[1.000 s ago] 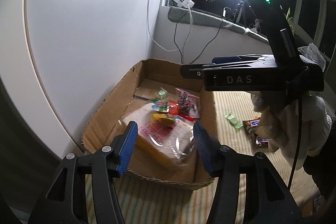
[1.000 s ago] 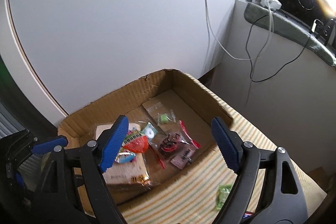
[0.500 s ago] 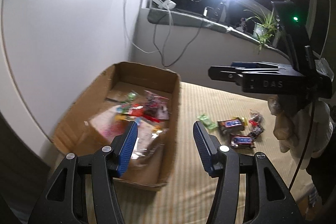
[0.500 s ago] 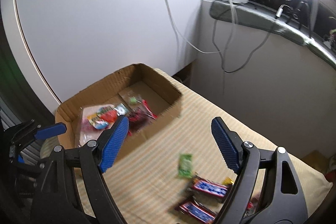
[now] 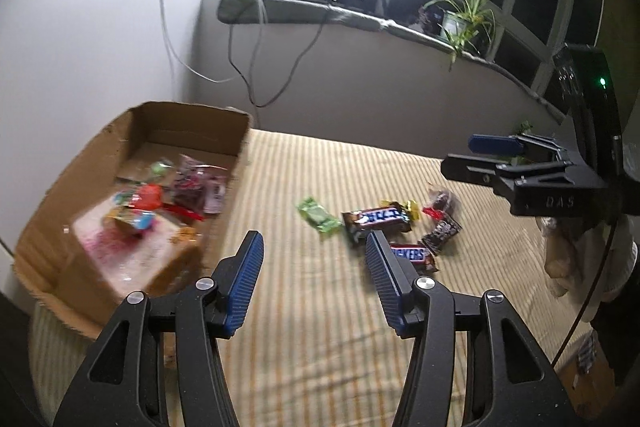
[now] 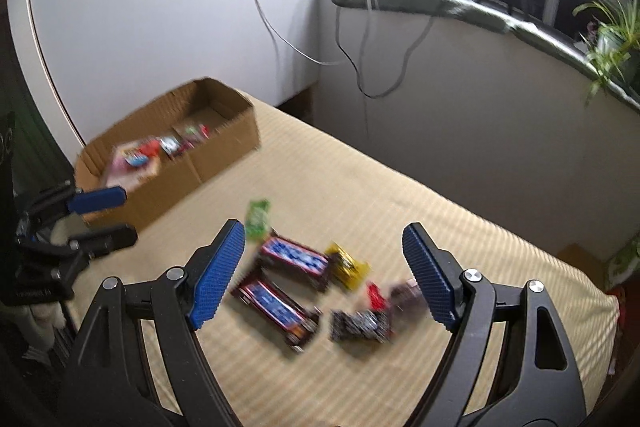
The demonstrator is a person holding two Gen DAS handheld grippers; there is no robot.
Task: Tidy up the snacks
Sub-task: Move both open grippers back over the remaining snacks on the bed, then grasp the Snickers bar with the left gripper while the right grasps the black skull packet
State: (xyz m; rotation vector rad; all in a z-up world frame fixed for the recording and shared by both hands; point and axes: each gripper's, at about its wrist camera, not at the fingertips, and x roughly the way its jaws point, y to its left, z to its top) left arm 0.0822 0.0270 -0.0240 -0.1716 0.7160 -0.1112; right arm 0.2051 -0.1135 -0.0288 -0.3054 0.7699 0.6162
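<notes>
Right wrist view: right tongs (image 6: 322, 271) wide, nothing between them, hanging over a loose pile on the striped table (image 6: 460, 227). Pile holds two Snickers bars (image 6: 294, 259), a yellow candy (image 6: 347, 265), a red candy (image 6: 376, 297), a dark packet (image 6: 360, 325) and a green packet (image 6: 258, 213). Left tongs (image 5: 314, 279) about half apart, also empty, aimed at the table between the cardboard box (image 5: 80, 259) and the pile. Box sits left against the wall, already part filled.

Risks: the bars lie touching, so wide tongs may pinch two at once or knock the yellow candy aside. Small slick wrappers could slip out during carry. Both tongs converging on one pile may collide. A low carry could clip the box wall.
</notes>
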